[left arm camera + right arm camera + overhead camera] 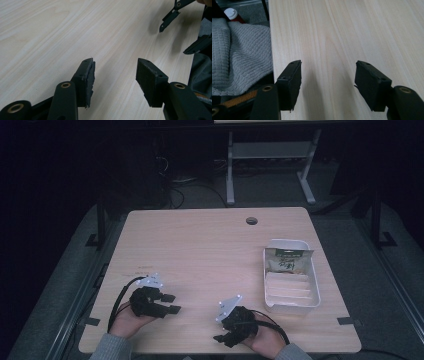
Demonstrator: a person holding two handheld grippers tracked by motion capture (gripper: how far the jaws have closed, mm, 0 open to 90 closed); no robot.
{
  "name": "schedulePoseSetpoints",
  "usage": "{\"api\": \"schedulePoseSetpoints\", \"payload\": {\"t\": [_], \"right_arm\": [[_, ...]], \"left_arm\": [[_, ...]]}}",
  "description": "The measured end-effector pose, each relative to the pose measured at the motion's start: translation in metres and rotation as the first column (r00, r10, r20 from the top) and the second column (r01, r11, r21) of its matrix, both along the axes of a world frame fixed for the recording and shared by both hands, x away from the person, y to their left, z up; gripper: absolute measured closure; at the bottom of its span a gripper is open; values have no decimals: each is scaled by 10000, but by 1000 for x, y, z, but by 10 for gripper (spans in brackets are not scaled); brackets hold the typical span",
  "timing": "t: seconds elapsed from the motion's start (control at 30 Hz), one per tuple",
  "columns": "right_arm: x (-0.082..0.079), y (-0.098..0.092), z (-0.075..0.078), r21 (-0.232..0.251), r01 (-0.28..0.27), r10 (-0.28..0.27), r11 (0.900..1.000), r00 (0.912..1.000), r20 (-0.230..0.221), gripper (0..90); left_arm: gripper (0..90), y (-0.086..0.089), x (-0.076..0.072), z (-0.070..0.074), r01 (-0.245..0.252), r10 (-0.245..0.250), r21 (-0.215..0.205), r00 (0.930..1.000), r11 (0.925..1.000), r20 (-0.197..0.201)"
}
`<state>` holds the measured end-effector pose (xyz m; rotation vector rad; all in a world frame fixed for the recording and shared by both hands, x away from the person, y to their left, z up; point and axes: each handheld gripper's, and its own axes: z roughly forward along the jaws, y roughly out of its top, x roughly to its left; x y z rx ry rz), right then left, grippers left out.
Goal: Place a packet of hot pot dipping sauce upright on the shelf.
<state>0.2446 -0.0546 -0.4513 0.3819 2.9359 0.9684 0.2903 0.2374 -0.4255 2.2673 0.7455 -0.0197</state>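
Dim room, pale wooden bench (200, 250) under the lamp, dark floor and a white frame leg behind it. I read this as the very start or a pause: both hands rest low at my near edge and nothing is gripped. My left gripper (170, 303) has its jaws standing fairly wide with bare wood between them. My right gripper (222, 340) has its jaws wide too, likewise empty, a grey knitted sleeve (239, 50) beside them. What I would work on is the snack packet (286, 260) lying at the far end of the white tray (315, 285), well apart from both pairs of jaws, off to my right. Next, I judge, the right hand must swing out toward the tray and come down over the packet.
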Motion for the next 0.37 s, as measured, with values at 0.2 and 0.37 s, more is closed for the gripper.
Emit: {"api": "schedulePoseSetpoints", "payload": {"t": [0.2, 0.37], "right_arm": [[-3, -5, -1, 308, 109, -109, 9995, 9999, -10, 360], [-4, -9, -1, 690, 194, -190, 9974, 9998, -69, 332]], "left_arm": [[454, -5, -1, -4, 77, -77, 239, 10000, 9997, -22], [436, -7, -1, -4, 119, -120, 321, 9999, 9994, 41]]}}
